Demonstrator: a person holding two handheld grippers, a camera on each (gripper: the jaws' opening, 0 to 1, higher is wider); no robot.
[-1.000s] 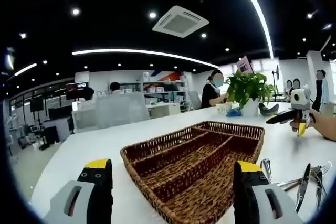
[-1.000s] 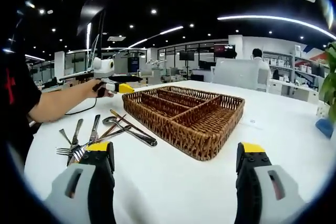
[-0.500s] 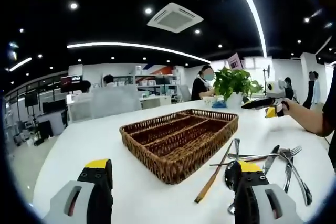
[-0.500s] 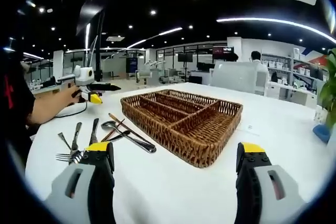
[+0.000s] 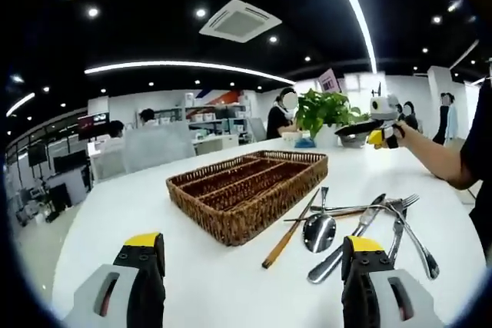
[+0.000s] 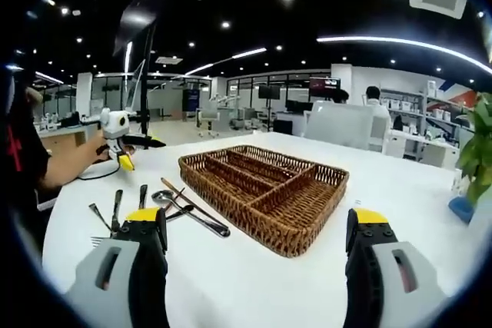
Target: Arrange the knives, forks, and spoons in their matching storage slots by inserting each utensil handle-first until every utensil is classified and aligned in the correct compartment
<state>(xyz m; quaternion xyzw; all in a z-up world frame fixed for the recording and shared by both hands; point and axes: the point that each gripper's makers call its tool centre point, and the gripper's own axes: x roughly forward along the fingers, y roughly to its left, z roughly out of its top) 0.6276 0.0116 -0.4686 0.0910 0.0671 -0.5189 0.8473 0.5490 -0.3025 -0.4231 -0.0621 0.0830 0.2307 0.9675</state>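
Left gripper view is showing both grippers' fingers (image 5: 144, 247) spread wide and empty, hovering over the white desk (image 5: 115, 220) before loose steel cutlery (image 5: 369, 217) lying right of the brown compartmented wicker tray (image 5: 246, 193), likely readying a first pick.

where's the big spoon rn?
Left gripper view: the spoon lies on the white table right of the wicker tray, between the chopsticks and the knife.
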